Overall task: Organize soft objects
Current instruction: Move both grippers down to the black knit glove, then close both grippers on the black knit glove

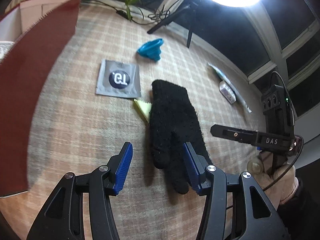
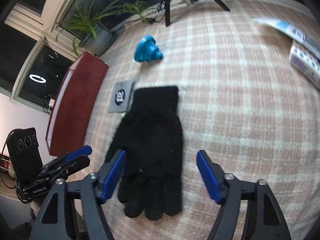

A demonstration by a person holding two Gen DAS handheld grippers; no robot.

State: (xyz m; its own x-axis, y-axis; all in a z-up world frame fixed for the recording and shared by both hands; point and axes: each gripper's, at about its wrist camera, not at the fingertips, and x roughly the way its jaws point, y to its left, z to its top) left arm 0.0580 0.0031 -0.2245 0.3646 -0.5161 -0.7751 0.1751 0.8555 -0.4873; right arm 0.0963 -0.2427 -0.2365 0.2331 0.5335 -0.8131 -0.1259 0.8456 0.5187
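**Black Knit Glove: Position and Grip Points**

The black knit glove lies flat on the plaid cloth surface, cuff pointing away from the grippers and fingers pointing toward them. Its cuff edge sits just beside a grey sachet, and a yellow-green scrap shows from under its left side. A blue collapsible funnel rests farther off, well apart from the glove. A dark red box stands to the left.

The right gripper hangs over the glove's finger end with its jaws wide open, holding nothing; the glove fingers lie between the blue pads. The left gripper is likewise wide open and empty, its right pad just beside the glove's fingers.

Handling, as a judgement: the glove appears light, limp and fuzzy. It will sag and fold when lifted, and is not fragile. A pinch across the palm or cuff should hold better than one on a single finger, which may slip free. The scrap beneath may drag along.
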